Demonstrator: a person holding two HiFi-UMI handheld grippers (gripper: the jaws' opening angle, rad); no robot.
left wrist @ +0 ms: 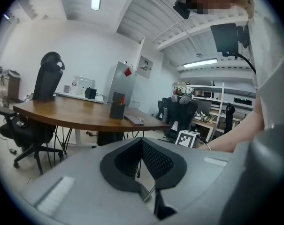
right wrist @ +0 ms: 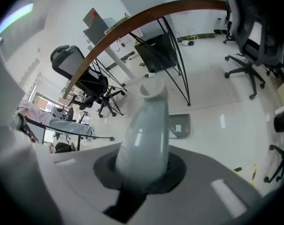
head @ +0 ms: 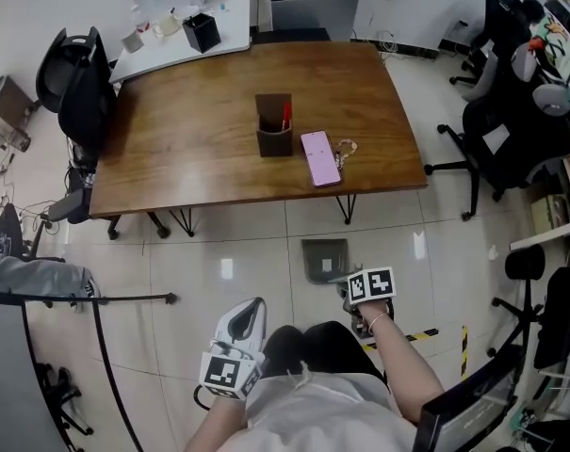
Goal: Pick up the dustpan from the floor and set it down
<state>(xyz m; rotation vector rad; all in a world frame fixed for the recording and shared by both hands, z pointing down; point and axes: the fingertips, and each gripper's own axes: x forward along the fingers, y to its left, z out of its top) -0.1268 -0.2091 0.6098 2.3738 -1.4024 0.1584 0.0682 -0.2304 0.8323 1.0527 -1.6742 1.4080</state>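
Observation:
The grey dustpan (head: 324, 259) lies flat on the tiled floor in front of the table; in the right gripper view its pan (right wrist: 179, 125) shows beyond the jaws. Its pale grey handle (right wrist: 146, 135) runs up between the jaws of my right gripper (right wrist: 144, 172), which is shut on it. In the head view the right gripper (head: 352, 301) sits just behind the pan, under its marker cube. My left gripper (head: 249, 309) hangs lower left of it near my body, away from the dustpan. In its own view the left gripper (left wrist: 142, 172) holds nothing, its dark pads together.
A wooden table (head: 200, 139) stands beyond the dustpan, bearing a dark pen holder (head: 274, 125) and a pink phone (head: 320, 157). Black office chairs (head: 511, 130) crowd the right side; another chair (head: 77, 73) is at the table's left end. Yellow-black tape (head: 421, 334) marks the floor.

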